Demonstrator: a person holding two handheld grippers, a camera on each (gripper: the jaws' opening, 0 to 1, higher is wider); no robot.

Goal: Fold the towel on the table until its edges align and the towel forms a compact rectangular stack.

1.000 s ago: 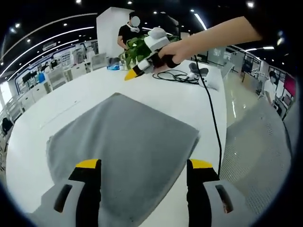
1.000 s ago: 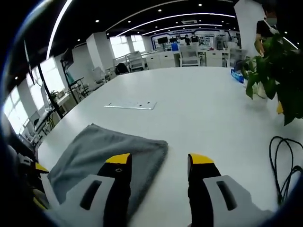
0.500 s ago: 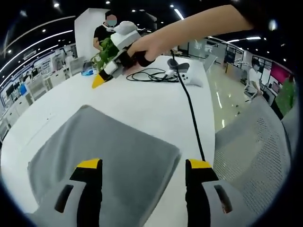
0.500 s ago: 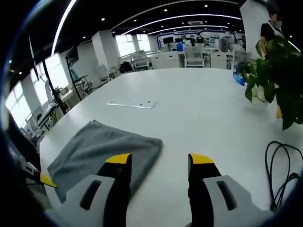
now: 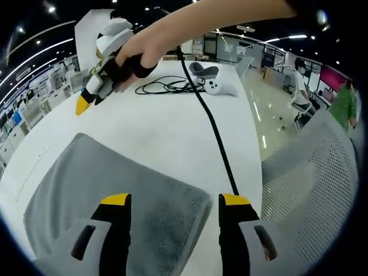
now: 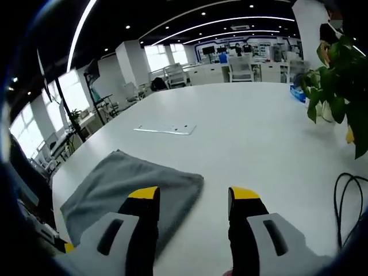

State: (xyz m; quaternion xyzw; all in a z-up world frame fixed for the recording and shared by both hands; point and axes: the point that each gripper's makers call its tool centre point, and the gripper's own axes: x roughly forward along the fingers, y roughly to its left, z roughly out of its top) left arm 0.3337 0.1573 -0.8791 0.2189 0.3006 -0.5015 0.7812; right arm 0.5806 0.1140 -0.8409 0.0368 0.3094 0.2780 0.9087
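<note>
A grey towel (image 5: 109, 190) lies flat on the white table (image 5: 167, 132), folded into a rectangle. My left gripper (image 5: 171, 201) hovers open over its near right corner with nothing between the jaws. In the right gripper view the same towel (image 6: 123, 187) lies left of centre, and my right gripper (image 6: 192, 196) is open above its right edge, holding nothing. The right gripper (image 5: 98, 86) also appears in the left gripper view, held in a person's hand (image 5: 135, 54) above the table beyond the towel.
A black cable (image 5: 207, 121) runs across the table toward the near edge, with a white controller (image 5: 215, 86) beyond it. A mesh chair (image 5: 310, 190) stands right of the table. A potted plant (image 6: 339, 80) and a flat white plate (image 6: 164, 130) sit further off.
The left gripper's view has swung, so the towel now sits lower and further left. The hand with the right gripper has drifted left in that view. Both grippers stay open.
</note>
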